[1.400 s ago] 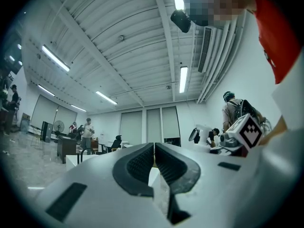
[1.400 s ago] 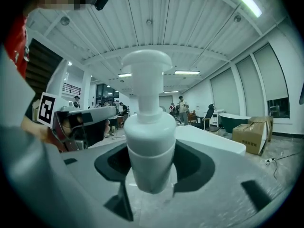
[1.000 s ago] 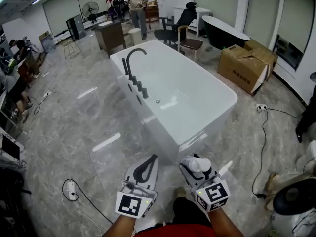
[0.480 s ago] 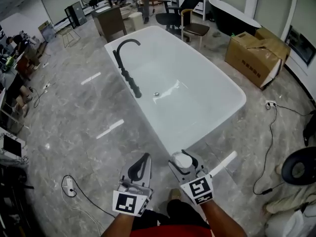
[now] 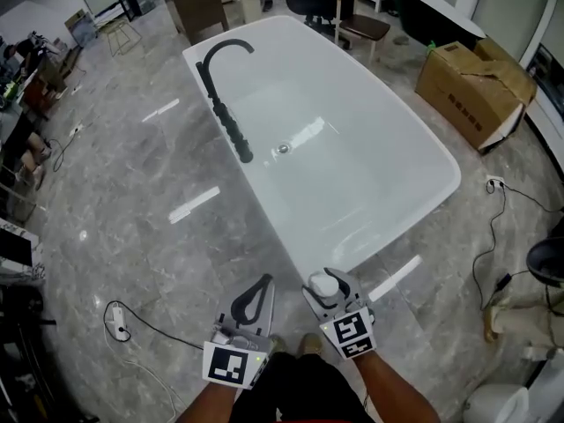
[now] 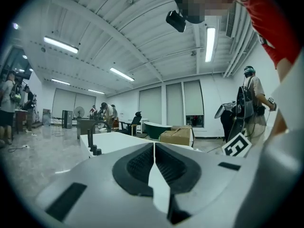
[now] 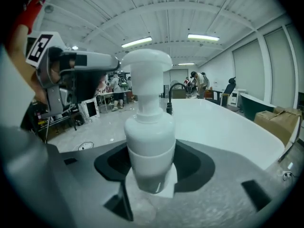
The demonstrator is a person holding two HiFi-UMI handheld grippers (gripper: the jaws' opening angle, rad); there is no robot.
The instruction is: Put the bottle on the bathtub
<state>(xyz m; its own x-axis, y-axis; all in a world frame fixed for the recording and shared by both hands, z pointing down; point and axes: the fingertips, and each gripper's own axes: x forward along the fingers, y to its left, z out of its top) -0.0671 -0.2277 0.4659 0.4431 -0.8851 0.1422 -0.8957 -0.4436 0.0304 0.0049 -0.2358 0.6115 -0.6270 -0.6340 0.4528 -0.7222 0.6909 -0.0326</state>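
A white pump bottle [image 7: 148, 127] stands upright between the jaws of my right gripper [image 7: 151, 172], which is shut on it; from the head view the bottle's cap [image 5: 324, 285] shows just short of the tub's near end. The white bathtub [image 5: 405, 139] with a black arched faucet [image 5: 220, 77] on its left rim fills the middle of the head view and lies ahead in the right gripper view [image 7: 223, 122]. My left gripper [image 5: 251, 300] is held beside the right one, jaws shut with nothing between them [image 6: 154, 167].
Grey marble floor surrounds the tub. A cardboard box [image 5: 476, 91] stands to the tub's right, a chair [image 5: 348, 11] and a black tub [image 5: 436, 7] beyond it. Cables [image 5: 132, 329] lie on the floor at left and right. People stand far back.
I have moved closer to the tub's near end and now look down on it more steeply. Both grippers stay low in front of me, the bottle still held.
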